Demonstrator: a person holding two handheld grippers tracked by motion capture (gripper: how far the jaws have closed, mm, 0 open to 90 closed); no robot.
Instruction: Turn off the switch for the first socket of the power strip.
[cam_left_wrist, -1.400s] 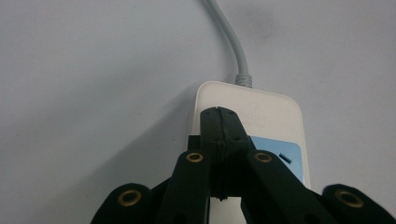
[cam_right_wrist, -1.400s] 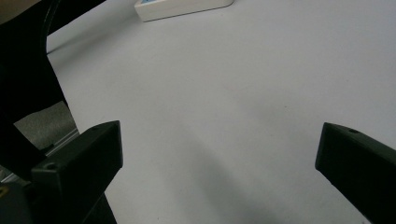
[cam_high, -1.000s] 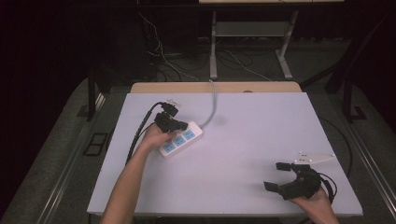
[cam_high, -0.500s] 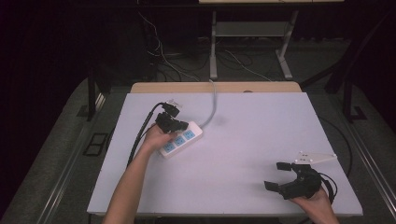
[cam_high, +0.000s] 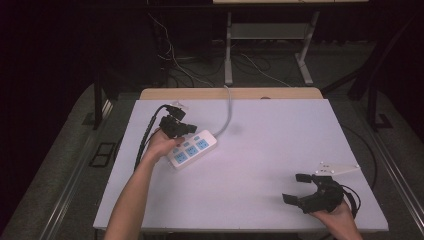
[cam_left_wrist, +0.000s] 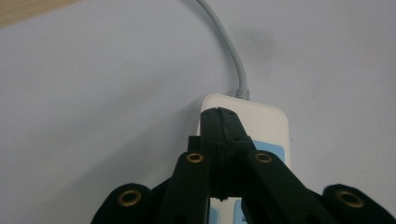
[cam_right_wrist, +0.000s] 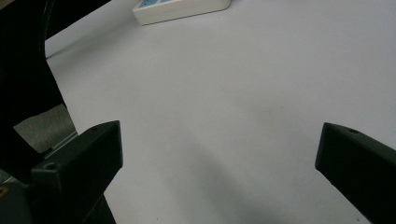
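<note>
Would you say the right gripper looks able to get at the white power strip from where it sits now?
Probably yes. The right gripper has its jaws open, and bare table lies between it and the power strip. The left gripper, jaws shut, rests over the strip's cord end, so the near end looks freer.

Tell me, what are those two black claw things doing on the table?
A person holds one tool in each hand. The left tool, its jaws shut together, sits over the white power strip near the cord end; whether it presses down is unclear. The right tool rests wide open near the table's front corner, holding nothing.
</note>
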